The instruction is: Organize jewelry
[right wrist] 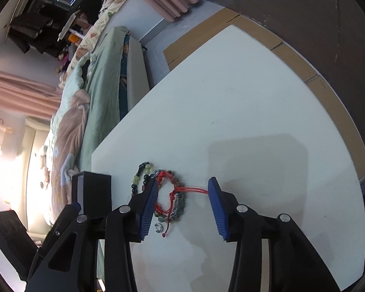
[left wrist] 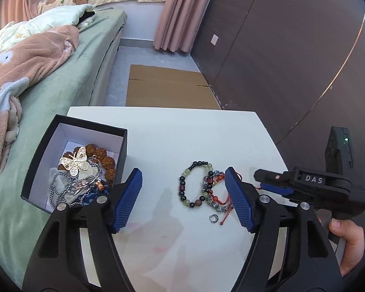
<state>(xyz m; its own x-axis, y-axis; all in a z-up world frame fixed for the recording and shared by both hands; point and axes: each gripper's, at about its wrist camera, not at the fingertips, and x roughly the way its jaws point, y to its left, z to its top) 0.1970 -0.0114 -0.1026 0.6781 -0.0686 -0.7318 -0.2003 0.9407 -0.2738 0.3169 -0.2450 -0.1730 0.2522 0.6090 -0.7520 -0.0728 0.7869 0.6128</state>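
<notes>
The white table (left wrist: 182, 133) serves as the landmark. Left of it runs a bed under a green sheet (left wrist: 60, 102), with a peach plush blanket (left wrist: 24, 73) bunched on top and a pale floral quilt (left wrist: 48, 22) further back. Beyond the table's far edge a flattened cardboard sheet (left wrist: 168, 88) lies on the grey floor. Right of the table stands a dark brown panelled wall (left wrist: 292, 48) carrying a small white switch plate (left wrist: 214, 40). Pink curtains (left wrist: 180, 12) hang past the cardboard.
</notes>
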